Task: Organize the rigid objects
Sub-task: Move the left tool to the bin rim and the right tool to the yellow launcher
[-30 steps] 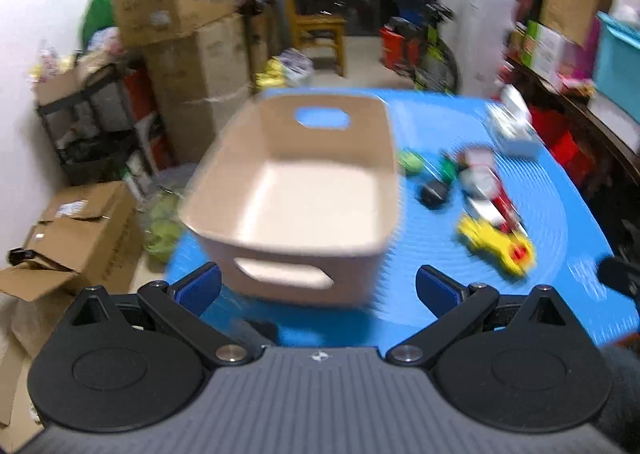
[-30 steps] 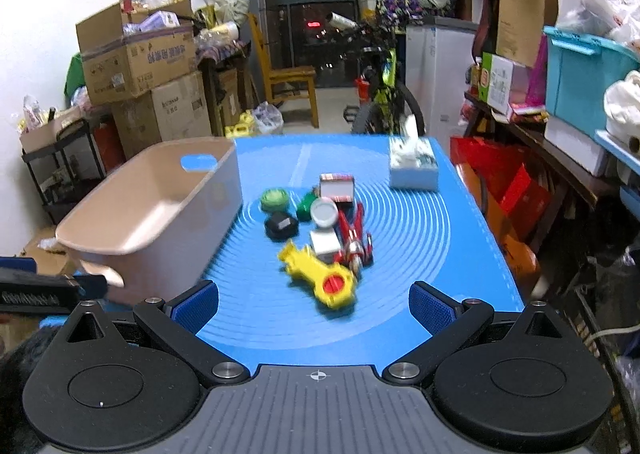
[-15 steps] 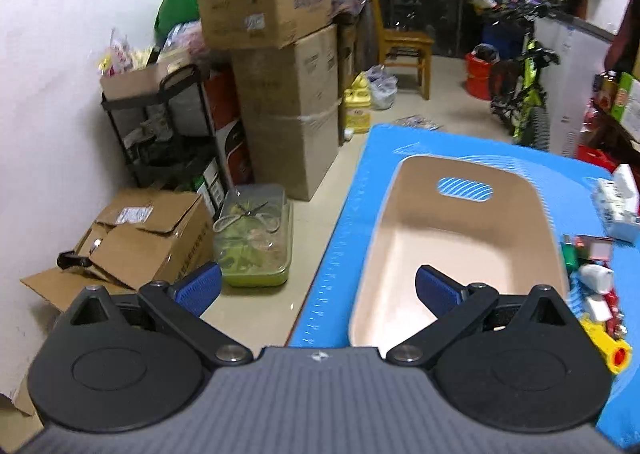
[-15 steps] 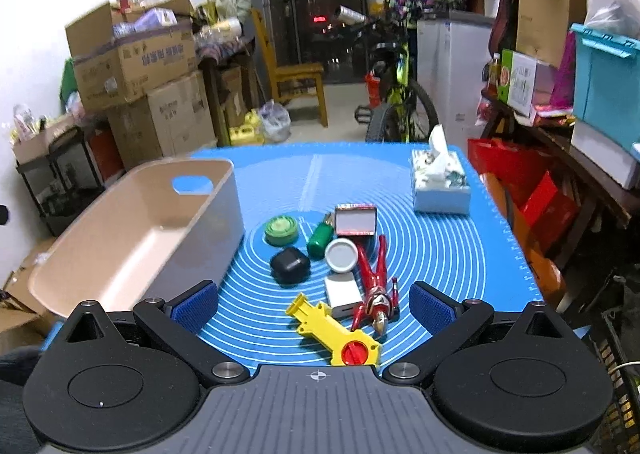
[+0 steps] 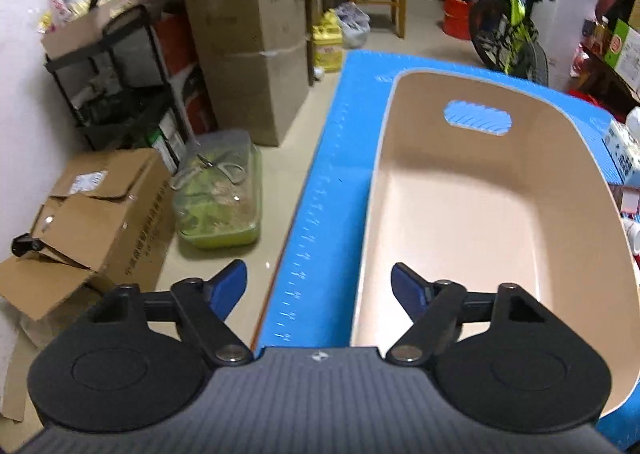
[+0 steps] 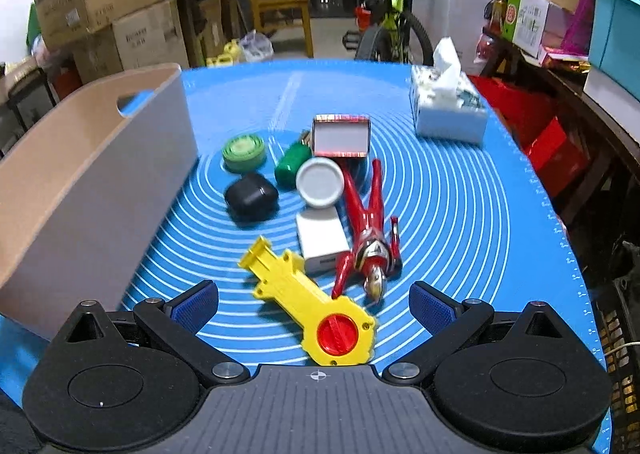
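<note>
An empty beige bin stands on the blue mat's left side; it also shows in the right wrist view. My left gripper is open and empty over the bin's near left rim. My right gripper is open and empty just above a yellow toy key. Beyond it lie a red action figure, a white box, a white round lid, a black case, a green disc, a green bottle and a small open red box.
A tissue box stands at the mat's far right. Cardboard boxes, a clear tub and a black shelf sit on the floor left of the table. A bicycle and a chair stand behind.
My left gripper has swung left and risen, looking down into the bin from its near left side. My right gripper has moved forward and lower toward the yellow key.
</note>
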`<state>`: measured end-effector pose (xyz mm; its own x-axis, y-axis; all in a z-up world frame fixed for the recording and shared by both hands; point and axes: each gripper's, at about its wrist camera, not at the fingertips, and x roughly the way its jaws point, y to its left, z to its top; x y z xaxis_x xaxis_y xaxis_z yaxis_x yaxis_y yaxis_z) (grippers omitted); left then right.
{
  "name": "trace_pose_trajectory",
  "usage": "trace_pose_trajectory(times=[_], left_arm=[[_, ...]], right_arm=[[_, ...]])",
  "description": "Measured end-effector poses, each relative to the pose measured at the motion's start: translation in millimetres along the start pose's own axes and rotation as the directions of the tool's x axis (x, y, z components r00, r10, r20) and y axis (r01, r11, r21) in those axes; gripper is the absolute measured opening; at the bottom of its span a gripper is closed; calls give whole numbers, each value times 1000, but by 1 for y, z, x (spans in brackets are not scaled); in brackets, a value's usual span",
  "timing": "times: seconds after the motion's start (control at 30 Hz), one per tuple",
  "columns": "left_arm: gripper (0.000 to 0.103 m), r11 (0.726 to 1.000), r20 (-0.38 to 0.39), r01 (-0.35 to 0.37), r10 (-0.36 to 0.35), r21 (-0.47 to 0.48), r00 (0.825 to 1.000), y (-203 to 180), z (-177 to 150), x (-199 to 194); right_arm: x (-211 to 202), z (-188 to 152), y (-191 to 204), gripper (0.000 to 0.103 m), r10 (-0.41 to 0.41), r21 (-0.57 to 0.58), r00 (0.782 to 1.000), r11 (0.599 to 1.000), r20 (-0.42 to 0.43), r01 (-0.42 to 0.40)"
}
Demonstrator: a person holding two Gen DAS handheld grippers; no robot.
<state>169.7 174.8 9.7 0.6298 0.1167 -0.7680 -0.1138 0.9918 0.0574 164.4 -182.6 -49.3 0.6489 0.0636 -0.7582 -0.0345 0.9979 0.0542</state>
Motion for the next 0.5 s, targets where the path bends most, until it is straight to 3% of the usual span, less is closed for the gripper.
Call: trace_pose_trajectory(times=[0.2,0.27,0.33,0.5], left_arm=[[51,999,-48,19,-18,28,999,-6,-2,14],[35,999,-62,15,-13,31,998,-8,-5,16],[27,999,-73,23,-21,23,997,-8,-6,19],[20,999,-67,26,-24,32,997,-12,-6,21]], right_arm=[[19,-7,-1,98,-1,-9,999,1000,-47,0],[23,-8,-4,94,11,8,998,1000,-62,-10],[25,-10,-6,92,17,21,998,1000,-68,-16],[28,-14,-14,80,34,41,997,999,-68,-31]])
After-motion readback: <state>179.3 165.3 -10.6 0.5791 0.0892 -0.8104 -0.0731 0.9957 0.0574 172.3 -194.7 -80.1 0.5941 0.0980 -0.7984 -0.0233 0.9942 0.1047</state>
